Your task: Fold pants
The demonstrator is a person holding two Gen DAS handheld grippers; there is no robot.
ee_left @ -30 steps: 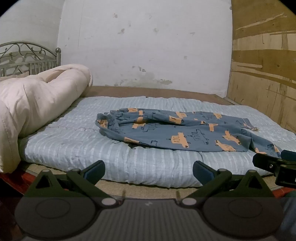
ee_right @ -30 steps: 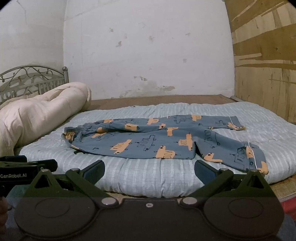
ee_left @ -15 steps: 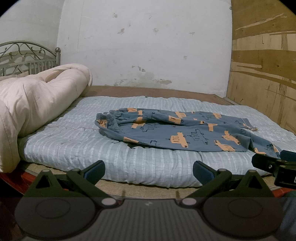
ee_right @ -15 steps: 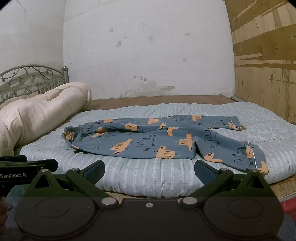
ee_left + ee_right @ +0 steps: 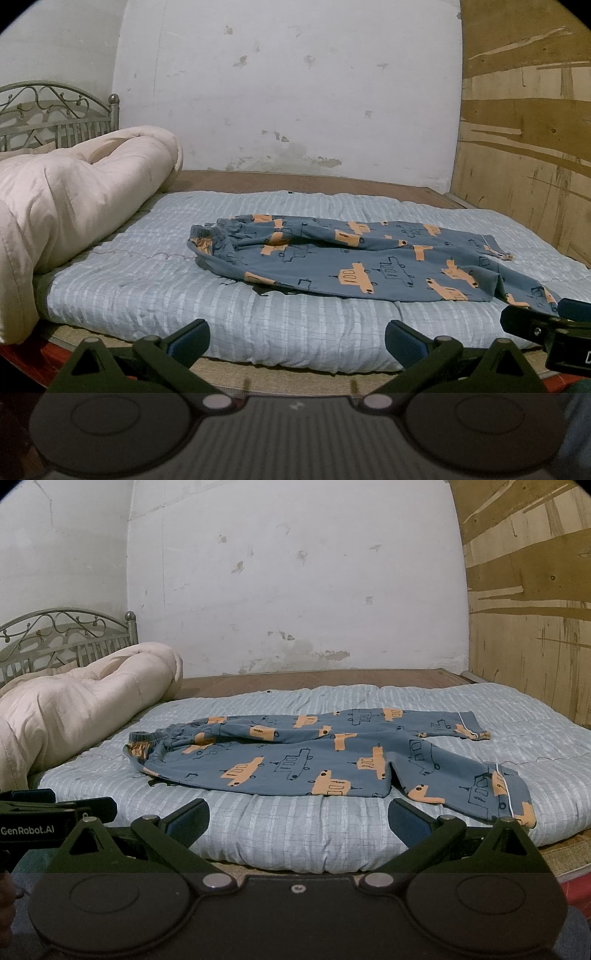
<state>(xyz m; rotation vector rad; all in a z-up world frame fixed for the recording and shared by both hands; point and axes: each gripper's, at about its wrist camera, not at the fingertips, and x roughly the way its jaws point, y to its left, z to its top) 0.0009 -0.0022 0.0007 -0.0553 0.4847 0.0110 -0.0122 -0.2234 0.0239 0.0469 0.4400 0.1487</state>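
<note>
Blue pants (image 5: 369,266) with orange car prints lie spread on the light blue mattress (image 5: 147,291), waistband to the left, legs to the right. They also show in the right wrist view (image 5: 314,760), with the near leg cuff at the mattress's front right. My left gripper (image 5: 297,338) is open and empty, held before the bed's front edge. My right gripper (image 5: 297,818) is open and empty, also short of the front edge. Each gripper shows at the side of the other's view.
A rolled cream duvet (image 5: 74,206) lies along the left side by a metal headboard (image 5: 55,114). A white wall stands behind the bed and a plywood wall (image 5: 524,147) to the right. The mattress (image 5: 258,830) has bare room around the pants.
The left wrist view has shifted slightly, so the bed sits a little lower and closer. The pants and the right gripper have not moved. Both jaws stay open.
</note>
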